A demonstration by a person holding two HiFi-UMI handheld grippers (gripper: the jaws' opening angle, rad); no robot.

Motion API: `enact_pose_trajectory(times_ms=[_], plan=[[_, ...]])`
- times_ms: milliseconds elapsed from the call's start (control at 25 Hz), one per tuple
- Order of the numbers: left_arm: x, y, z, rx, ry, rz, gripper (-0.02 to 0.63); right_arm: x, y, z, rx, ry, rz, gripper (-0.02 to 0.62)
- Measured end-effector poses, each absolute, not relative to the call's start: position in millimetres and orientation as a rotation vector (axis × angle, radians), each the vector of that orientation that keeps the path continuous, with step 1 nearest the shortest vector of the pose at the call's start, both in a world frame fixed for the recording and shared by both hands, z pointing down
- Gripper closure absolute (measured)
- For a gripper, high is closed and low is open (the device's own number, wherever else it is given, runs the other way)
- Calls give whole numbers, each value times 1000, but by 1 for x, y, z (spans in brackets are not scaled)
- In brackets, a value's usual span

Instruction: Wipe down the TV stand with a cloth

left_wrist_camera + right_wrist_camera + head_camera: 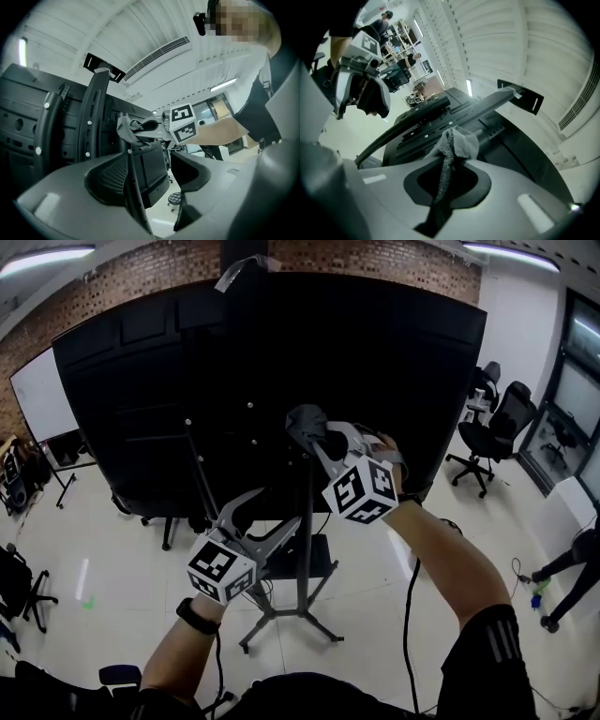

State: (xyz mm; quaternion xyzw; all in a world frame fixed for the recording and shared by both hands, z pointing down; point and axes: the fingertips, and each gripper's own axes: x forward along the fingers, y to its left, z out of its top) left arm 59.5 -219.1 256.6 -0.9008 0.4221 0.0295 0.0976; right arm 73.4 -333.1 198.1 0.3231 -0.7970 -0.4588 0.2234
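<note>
Right claw (pixel 322 442): closed on a bunched grey cloth (pixel 458 142).
Cloth: held up at the mounting bracket (pixel 436 124) behind the television (pixel 187 381); contact unclear.
Left claw (pixel 154 171): jaws apart, lower left, with a thin stand rod (pixel 133 187) between them, unclamped.
TV stand (pixel 305 549): legs on the floor, near the person.
Risk: hard wiping could probably rock the unsteadied stand, and a bracket edge might snag the cloth from the pinch.
</note>
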Motion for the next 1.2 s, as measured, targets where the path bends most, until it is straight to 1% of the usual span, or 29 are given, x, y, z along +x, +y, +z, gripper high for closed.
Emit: enact_pose_trajectory(times_ms=[600, 1200], plan=[[53, -247, 350, -2761, 1399, -7, 296, 71, -325, 302, 738, -2014, -1464, 578], [48, -259, 453, -2966, 1322, -115, 290, 68, -318, 429, 729, -2052, -1164, 578]])
